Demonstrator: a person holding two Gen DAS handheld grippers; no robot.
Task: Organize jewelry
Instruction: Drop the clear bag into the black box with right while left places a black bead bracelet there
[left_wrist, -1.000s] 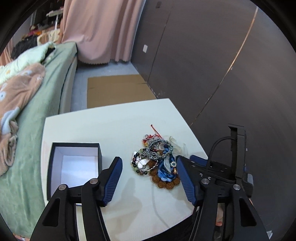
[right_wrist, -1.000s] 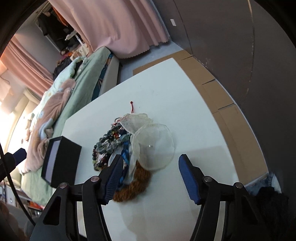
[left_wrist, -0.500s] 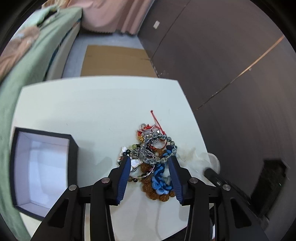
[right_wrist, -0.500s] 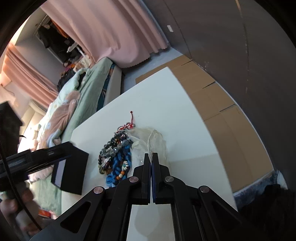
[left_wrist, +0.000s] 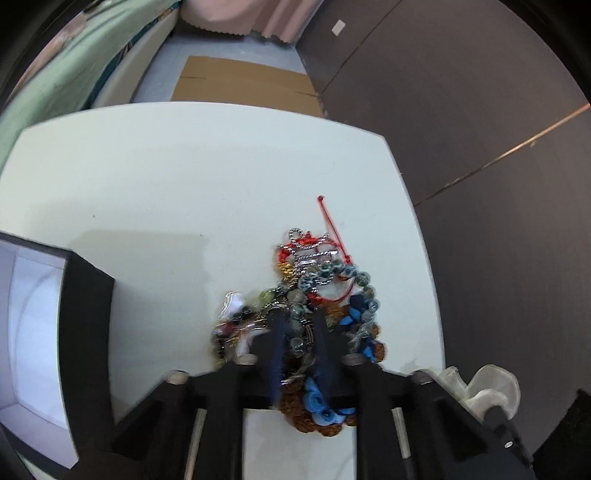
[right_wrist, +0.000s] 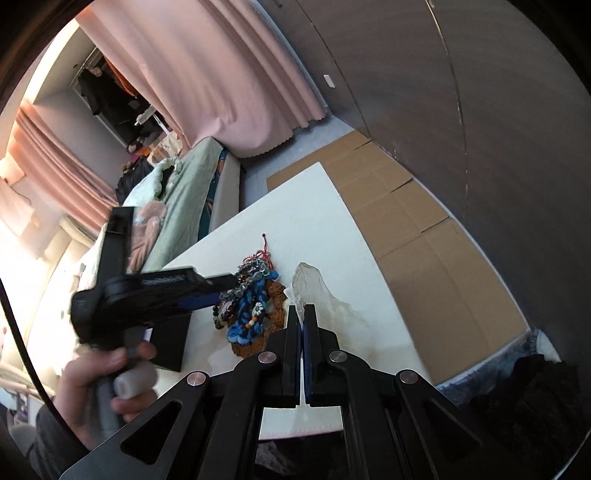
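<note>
Left wrist view: The main hazard is tangling. The jewelry pile (left_wrist: 314, 314) lies on the white table (left_wrist: 184, 184), its bracelets, chains and red cord interlocked, so lifting one strand is likely to drag neighbours along and scatter them short of the open black box (left_wrist: 74, 332) at the left. The left gripper (left_wrist: 299, 332) is closing, its jaws nearly together, with a strand of grey-green beads (left_wrist: 297, 325) between the pads; a shallow bite could slip off.

Right wrist view: The right gripper (right_wrist: 303, 317) is pressed together, pinching the edge of a sheer organza pouch (right_wrist: 317, 291) just beside the pile. The thin fabric may slide free or snag a bead. The person's hand (right_wrist: 107, 384) holds the left gripper over the pile's left side.
</note>
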